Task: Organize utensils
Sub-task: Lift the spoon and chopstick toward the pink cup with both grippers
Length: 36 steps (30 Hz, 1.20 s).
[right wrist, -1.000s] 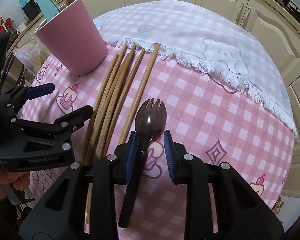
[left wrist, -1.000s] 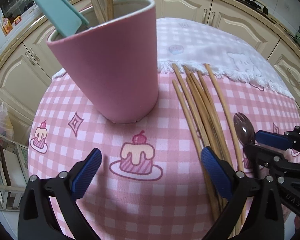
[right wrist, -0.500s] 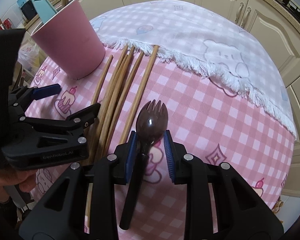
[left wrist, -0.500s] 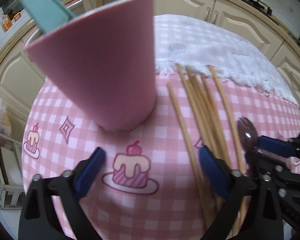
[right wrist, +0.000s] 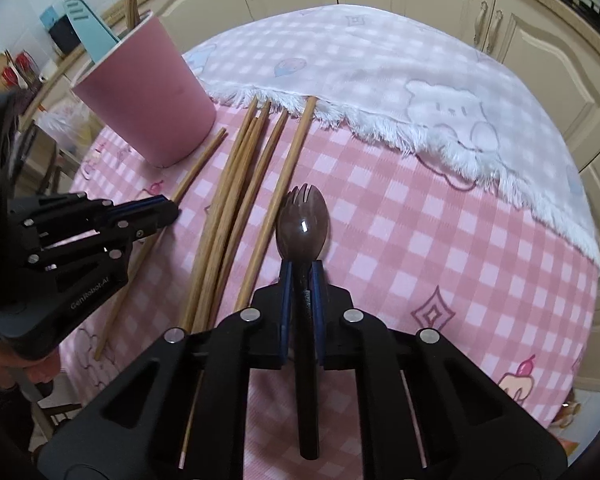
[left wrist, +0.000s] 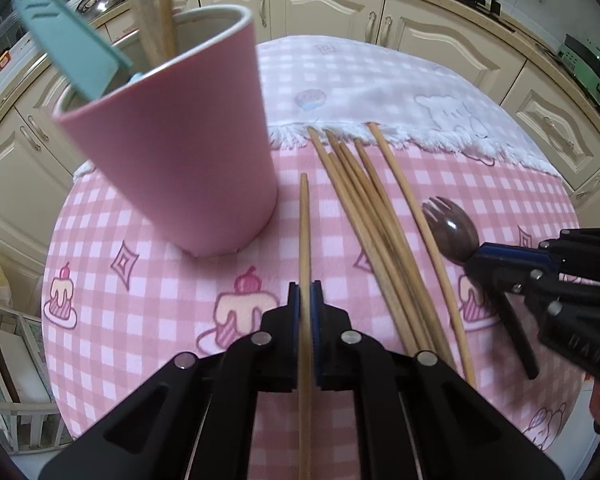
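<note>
My left gripper [left wrist: 305,294] is shut on a single wooden chopstick [left wrist: 304,236], whose tip points toward the pink cup [left wrist: 188,152]. The cup holds a teal utensil [left wrist: 66,40] and wooden sticks [left wrist: 156,4]. Several loose chopsticks [left wrist: 372,216] lie to the right on the pink checked cloth. My right gripper [right wrist: 300,276] is shut on the handle of a dark brown spork [right wrist: 303,222], its head pointing forward. The right gripper also shows in the left wrist view [left wrist: 480,258], and the left gripper in the right wrist view [right wrist: 168,210].
A white fringed cloth [right wrist: 400,80] with a bear print covers the far half of the round table. Cream kitchen cabinets [left wrist: 420,32] curve behind it. The table edge drops off at the left, where a rack [left wrist: 16,360] stands below.
My left gripper has closed on one chopstick, drawn apart from the bundle toward the cup. My right gripper has closed on the spork handle.
</note>
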### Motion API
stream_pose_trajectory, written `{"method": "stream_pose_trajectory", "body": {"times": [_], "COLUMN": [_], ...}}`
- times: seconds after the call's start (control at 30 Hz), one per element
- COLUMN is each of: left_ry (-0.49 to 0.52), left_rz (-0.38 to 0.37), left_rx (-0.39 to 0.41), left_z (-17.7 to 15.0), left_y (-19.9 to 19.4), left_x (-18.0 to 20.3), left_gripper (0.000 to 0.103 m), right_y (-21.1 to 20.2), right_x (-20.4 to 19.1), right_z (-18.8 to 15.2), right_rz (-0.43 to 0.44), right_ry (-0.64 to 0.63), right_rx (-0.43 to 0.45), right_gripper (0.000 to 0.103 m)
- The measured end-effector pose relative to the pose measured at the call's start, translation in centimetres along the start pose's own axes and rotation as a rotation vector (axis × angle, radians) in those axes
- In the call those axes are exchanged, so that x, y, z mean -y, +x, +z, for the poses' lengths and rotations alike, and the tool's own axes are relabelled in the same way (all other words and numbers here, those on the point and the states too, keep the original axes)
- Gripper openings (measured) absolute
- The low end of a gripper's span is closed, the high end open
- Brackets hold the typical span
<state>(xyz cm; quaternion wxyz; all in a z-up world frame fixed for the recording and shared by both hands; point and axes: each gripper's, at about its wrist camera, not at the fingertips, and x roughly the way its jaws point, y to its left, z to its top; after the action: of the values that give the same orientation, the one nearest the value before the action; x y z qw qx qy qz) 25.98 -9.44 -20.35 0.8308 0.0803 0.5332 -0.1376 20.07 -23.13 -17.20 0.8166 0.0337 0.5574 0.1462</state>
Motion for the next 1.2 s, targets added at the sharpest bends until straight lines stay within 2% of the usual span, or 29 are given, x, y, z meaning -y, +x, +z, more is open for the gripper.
{"method": "stream_pose_trajectory", "body": {"times": [0.17, 0.23, 0.3, 0.4, 0.53, 0.63, 0.83, 0.87, 0.9, 1.0, 1.07, 1.2], "left_ry": [-0.001, 0.005, 0.002, -0.011, -0.029, -0.036, -0.036, -0.037, -0.041, -0.053, -0.062, -0.081], "left_rz": [0.004, 0.0, -0.018, -0.042, -0.076, -0.114, -0.175, -0.184, -0.198, -0.214, -0.218, -0.206], "left_rx": [0.003, 0.003, 0.01, 0.045, 0.104, 0.174, 0.375, 0.408, 0.452, 0.543, 0.562, 0.566], "left_z": [-0.6, -0.8, -1.1, -1.8, -2.8, -3.6, -4.9, -5.0, -5.1, -5.1, -4.6, -4.4], "left_y": [0.0, -0.1, -0.3, -1.2, -2.9, -4.9, -9.6, -10.3, -11.2, -13.2, -13.8, -14.2], "left_x": [-0.2, -0.1, -0.1, -0.8, -1.6, -2.0, -2.7, -2.8, -3.0, -3.7, -4.1, -5.0], "left_gripper": [0.005, 0.005, 0.005, 0.005, 0.005, 0.005, 0.005, 0.005, 0.005, 0.005, 0.005, 0.005], "right_y": [0.6, 0.8, 0.9, -0.1, -1.9, -3.5, -6.1, -6.5, -7.0, -7.8, -7.0, -5.3], "right_x": [-1.0, -1.8, -2.1, -1.0, -0.4, 0.2, 0.1, -0.2, -0.5, -1.4, -1.9, -1.9], "right_z": [0.4, 0.4, 0.2, -0.6, -1.8, -2.3, -2.9, -2.8, -2.6, -1.9, -0.7, 0.0], "right_rz": [-0.056, -0.103, -0.112, -0.02, 0.029, 0.085, 0.178, 0.193, 0.21, 0.22, 0.172, 0.152], "right_ry": [-0.048, -0.096, -0.107, -0.058, -0.044, -0.014, 0.021, 0.019, 0.02, 0.018, 0.029, 0.04], "right_rx": [-0.044, -0.029, -0.015, 0.04, 0.104, 0.175, 0.323, 0.352, 0.388, 0.444, 0.407, 0.333], "right_gripper": [0.013, 0.011, 0.011, 0.01, 0.01, 0.01, 0.008, 0.004, 0.004, 0.004, 0.004, 0.005]}}
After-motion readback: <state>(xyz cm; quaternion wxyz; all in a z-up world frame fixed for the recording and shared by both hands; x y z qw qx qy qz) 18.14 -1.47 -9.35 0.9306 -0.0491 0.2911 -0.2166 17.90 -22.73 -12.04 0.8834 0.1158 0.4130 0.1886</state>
